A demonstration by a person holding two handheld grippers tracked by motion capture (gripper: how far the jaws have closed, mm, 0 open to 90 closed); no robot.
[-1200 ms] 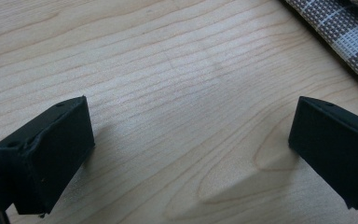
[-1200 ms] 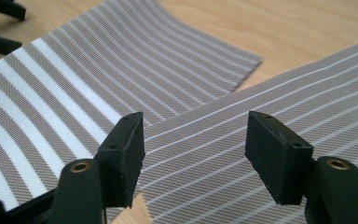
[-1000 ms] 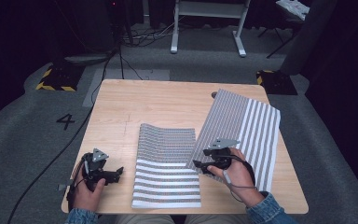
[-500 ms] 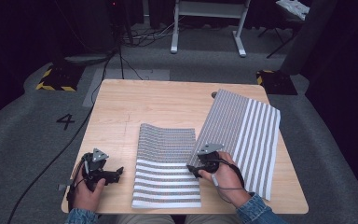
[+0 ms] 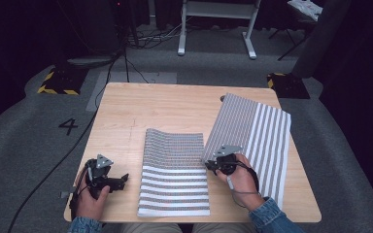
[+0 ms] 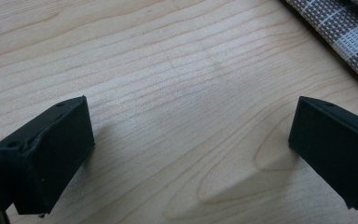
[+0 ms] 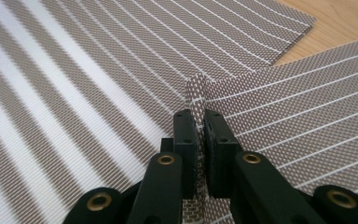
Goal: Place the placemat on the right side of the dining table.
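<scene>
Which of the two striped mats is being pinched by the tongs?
The mat on the right, lying at an angle. The right tongs have just closed on its near-left edge. The middle mat, square to the person, is untouched.

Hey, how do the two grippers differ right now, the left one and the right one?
The left gripper has its jaws spread wide over bare wood with nothing between them; the right gripper has just been closing, and its jaws now pinch the edge of the right striped mat. In the high view the left one sits clear of the middle striped mat, while the right one is at the right mat's near-left corner. Both have black jaws and stay low over the table.
</scene>
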